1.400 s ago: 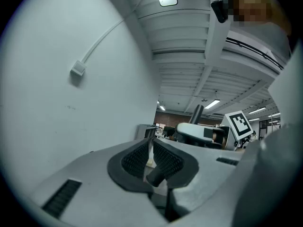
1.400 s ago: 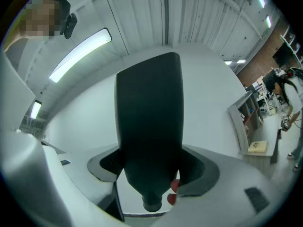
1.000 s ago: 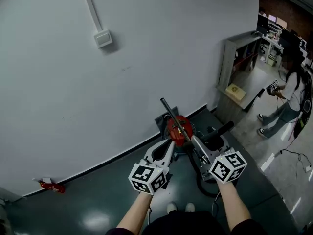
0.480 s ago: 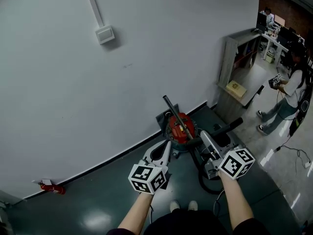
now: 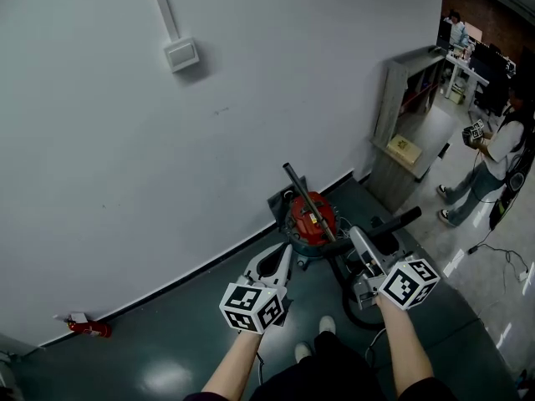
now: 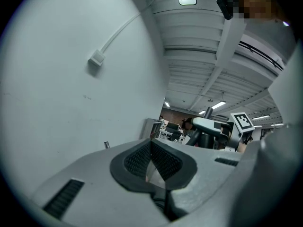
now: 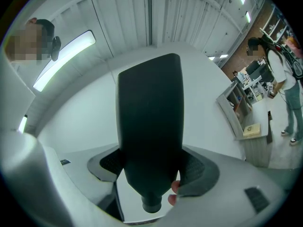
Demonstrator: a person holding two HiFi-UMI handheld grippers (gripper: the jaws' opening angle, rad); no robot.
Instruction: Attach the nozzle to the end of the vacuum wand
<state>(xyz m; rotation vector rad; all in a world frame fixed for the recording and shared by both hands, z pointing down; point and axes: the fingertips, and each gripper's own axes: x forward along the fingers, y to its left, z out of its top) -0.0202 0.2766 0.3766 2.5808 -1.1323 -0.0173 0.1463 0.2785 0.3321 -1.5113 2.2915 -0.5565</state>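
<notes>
A red canister vacuum (image 5: 311, 217) stands on the dark floor by the white wall. Its metal wand (image 5: 303, 186) slants up and to the left from it. My right gripper (image 5: 361, 242) is shut on the black nozzle (image 5: 394, 221), which sticks out to the right of the canister. In the right gripper view the nozzle (image 7: 149, 122) fills the middle, clamped between the pads (image 7: 196, 171). My left gripper (image 5: 287, 253) is shut with nothing in it, just left of the canister. In the left gripper view its jaws (image 6: 151, 162) meet, and the right gripper (image 6: 215, 126) shows beyond.
A black hose (image 5: 347, 312) loops on the floor beside the vacuum. A grey shelf unit (image 5: 410, 111) stands against the wall at the right, and a person (image 5: 501, 153) stands further right. A small red object (image 5: 88, 327) lies by the wall at the left.
My right gripper has shifted right and slightly down with the nozzle, away from the wand. The left gripper has slipped slightly down in the picture. The person at the right has stepped further right.
</notes>
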